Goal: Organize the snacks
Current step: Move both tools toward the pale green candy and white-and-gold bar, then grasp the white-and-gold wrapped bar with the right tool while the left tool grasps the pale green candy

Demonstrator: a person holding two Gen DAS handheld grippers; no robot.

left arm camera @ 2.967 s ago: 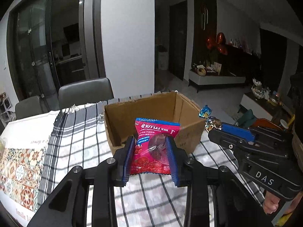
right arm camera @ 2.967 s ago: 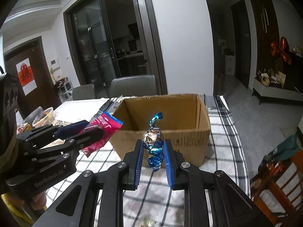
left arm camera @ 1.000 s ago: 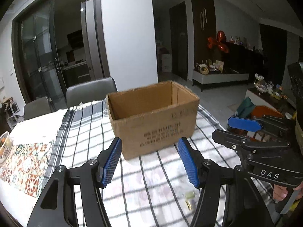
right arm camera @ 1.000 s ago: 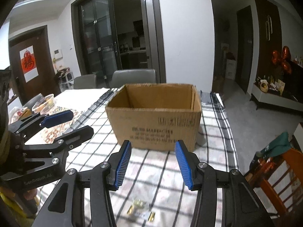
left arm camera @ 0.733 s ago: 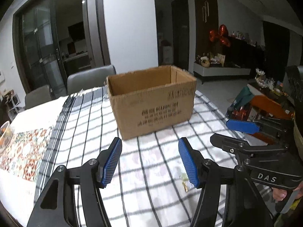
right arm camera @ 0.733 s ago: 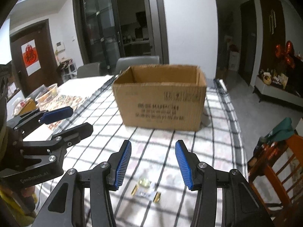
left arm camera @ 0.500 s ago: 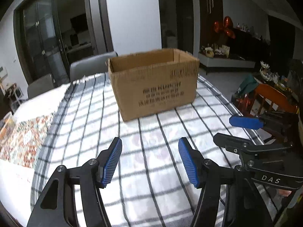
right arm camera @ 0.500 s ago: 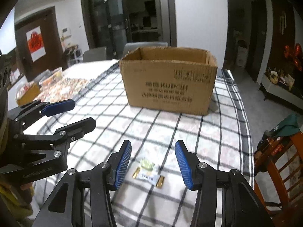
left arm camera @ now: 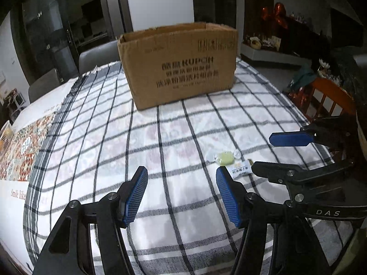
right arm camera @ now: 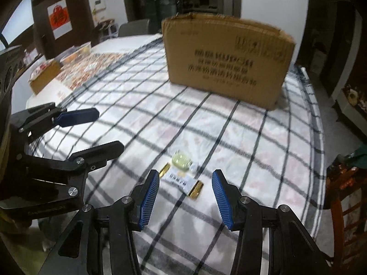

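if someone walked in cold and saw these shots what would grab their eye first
Probably the big cardboard box with dark printed lettering, standing at the far end of the checked tablecloth. Next come the bright blue pads of the two open grippers: the left gripper over bare cloth, the right gripper nearer the snacks. Just ahead of the right one lie a pale green candy and a white sachet with gold ends, side by side.
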